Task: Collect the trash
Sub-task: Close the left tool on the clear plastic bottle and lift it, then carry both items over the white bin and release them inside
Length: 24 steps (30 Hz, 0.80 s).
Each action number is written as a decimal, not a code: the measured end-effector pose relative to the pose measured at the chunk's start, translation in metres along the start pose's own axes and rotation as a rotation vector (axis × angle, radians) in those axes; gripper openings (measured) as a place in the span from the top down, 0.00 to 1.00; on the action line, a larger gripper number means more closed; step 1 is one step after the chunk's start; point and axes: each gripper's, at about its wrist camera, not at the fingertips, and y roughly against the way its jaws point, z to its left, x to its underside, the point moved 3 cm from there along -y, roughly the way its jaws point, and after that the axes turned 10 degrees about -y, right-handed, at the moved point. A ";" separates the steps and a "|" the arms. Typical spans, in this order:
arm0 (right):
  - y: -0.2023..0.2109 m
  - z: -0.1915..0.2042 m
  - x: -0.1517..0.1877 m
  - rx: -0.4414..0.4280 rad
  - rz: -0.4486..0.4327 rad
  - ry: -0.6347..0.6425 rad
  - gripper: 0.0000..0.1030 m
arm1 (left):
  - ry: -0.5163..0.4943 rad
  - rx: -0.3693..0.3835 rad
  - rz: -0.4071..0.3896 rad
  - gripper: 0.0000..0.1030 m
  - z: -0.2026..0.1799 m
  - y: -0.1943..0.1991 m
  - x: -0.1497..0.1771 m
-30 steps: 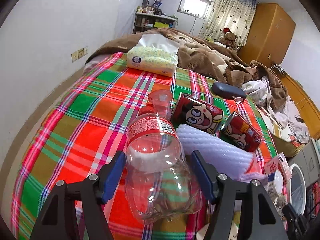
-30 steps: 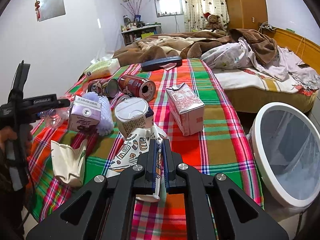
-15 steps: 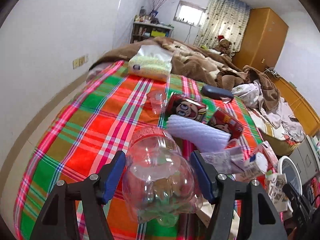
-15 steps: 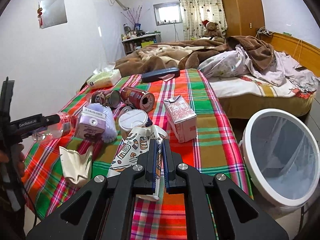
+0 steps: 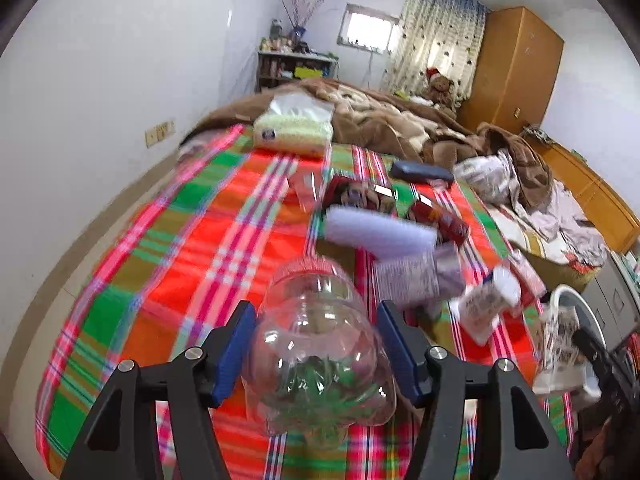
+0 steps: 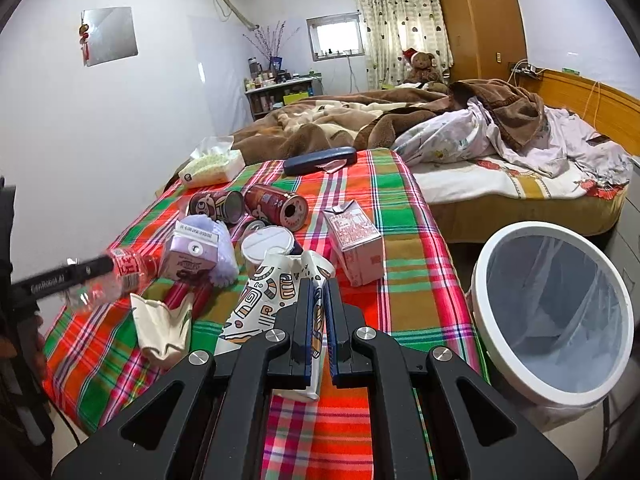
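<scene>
L gripper [image 5: 316, 344] clamps clear plastic bottle [image 5: 320, 356], base toward cam. R gripper [image 6: 318, 312] pinches patterned paper cup [image 6: 276, 296]; white-rimmed bin [image 6: 548, 312] to its right.

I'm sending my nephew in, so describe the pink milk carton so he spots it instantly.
On the red-and-green plaid blanket, look toward the edge nearest the white-rimmed bin. The pink milk carton stands alone there, boxy with an opened top, unlike the round red cans behind it.
</scene>
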 end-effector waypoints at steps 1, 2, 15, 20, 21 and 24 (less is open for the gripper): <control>0.000 0.000 0.000 -0.002 -0.001 -0.001 0.94 | 0.001 -0.001 0.019 0.39 0.001 -0.003 0.005; 0.000 0.000 0.000 -0.004 -0.002 -0.002 0.94 | -0.008 -0.007 0.036 0.39 0.001 -0.007 0.008; 0.009 0.001 0.002 -0.012 -0.016 0.002 0.94 | -0.022 -0.016 0.151 0.39 0.000 -0.040 0.025; 0.012 -0.003 -0.001 -0.011 -0.030 -0.010 0.94 | -0.032 -0.016 0.091 0.40 -0.004 -0.015 0.012; 0.014 -0.004 -0.002 -0.009 -0.035 -0.013 0.94 | -0.037 -0.020 0.077 0.40 -0.007 -0.009 0.009; 0.019 -0.012 -0.007 -0.006 -0.054 -0.031 0.94 | -0.070 -0.005 0.020 0.40 -0.022 0.013 -0.004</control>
